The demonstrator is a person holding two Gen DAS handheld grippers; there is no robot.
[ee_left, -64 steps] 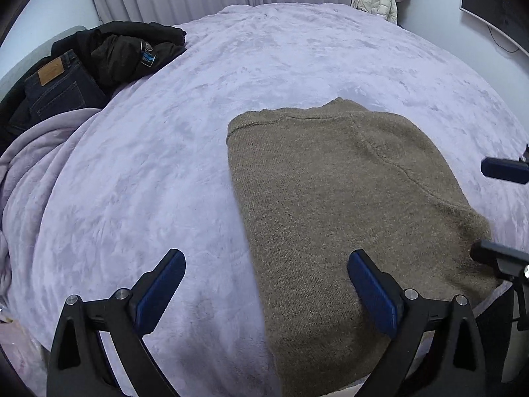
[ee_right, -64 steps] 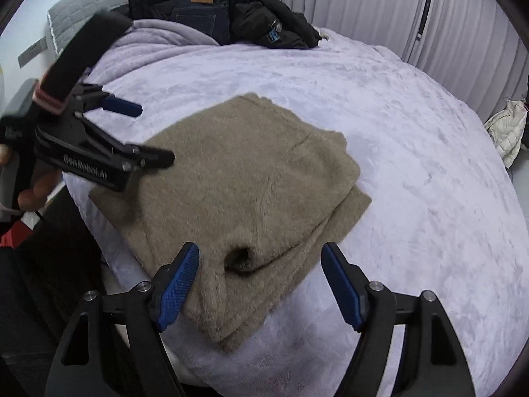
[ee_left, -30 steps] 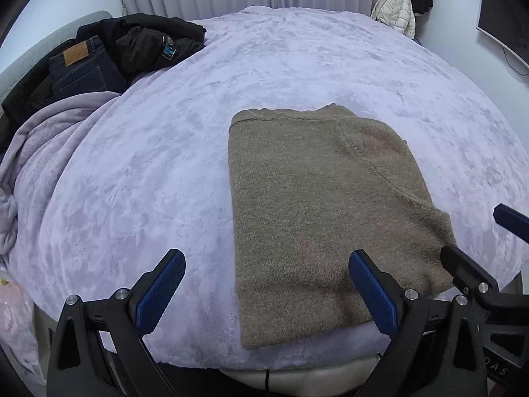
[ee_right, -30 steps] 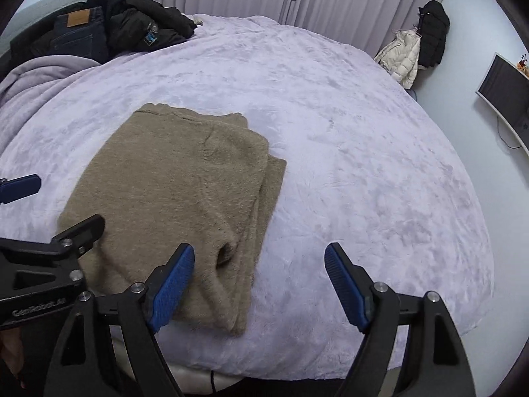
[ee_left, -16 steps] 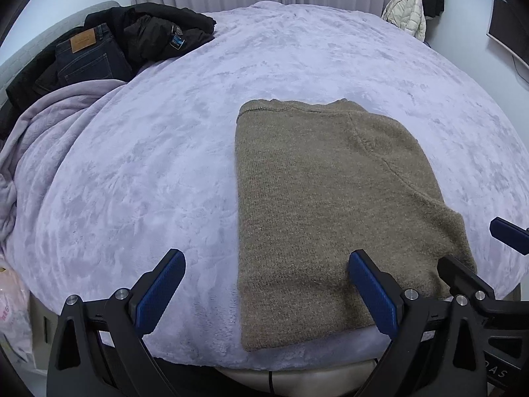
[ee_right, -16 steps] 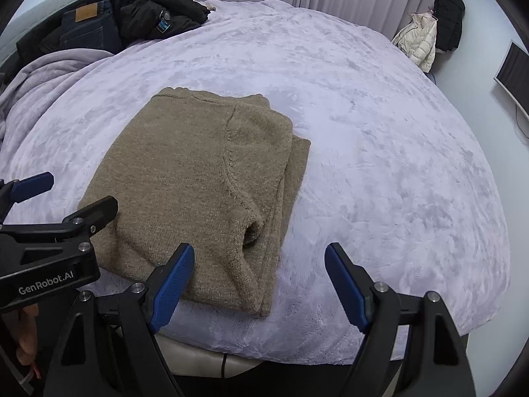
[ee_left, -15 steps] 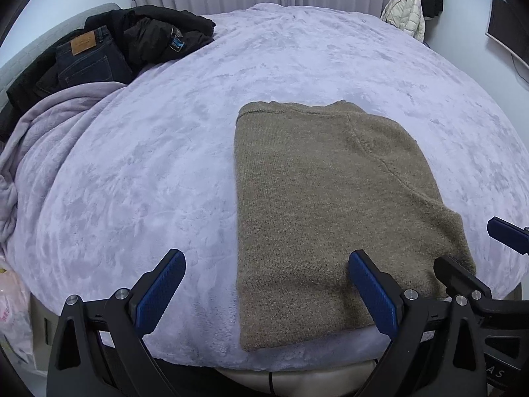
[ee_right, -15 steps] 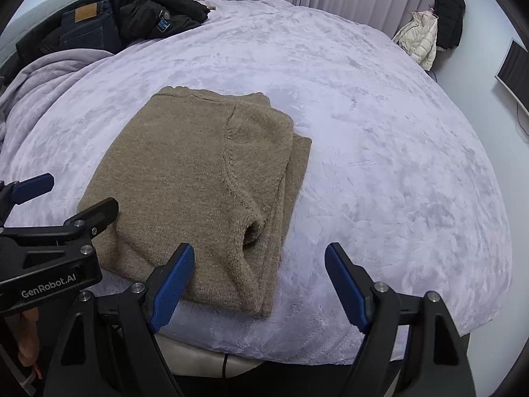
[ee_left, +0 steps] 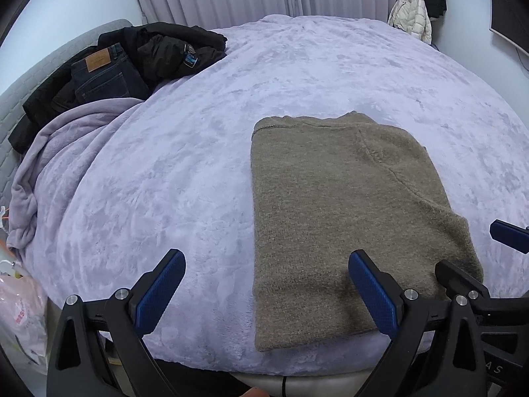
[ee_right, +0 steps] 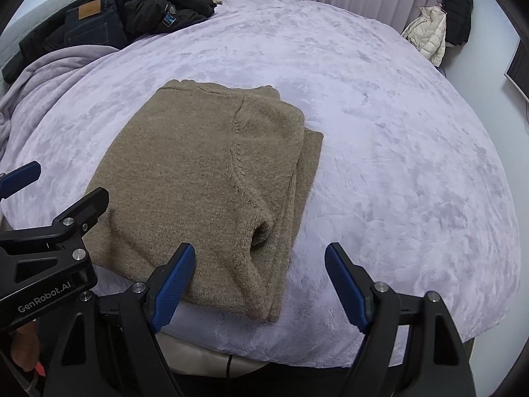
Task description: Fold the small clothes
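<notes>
The folded sweater lay flat on the bed; left gripper and right gripper both hovered released, grasping nothing.

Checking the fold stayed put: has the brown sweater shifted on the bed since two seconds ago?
No. The brown sweater keeps its shape and its place near the near edge of the lilac bedspread; only the cameras drew back.

Tan-brown sweater; lilac mottled blanket; dark blue jeans; blue fingers.
</notes>
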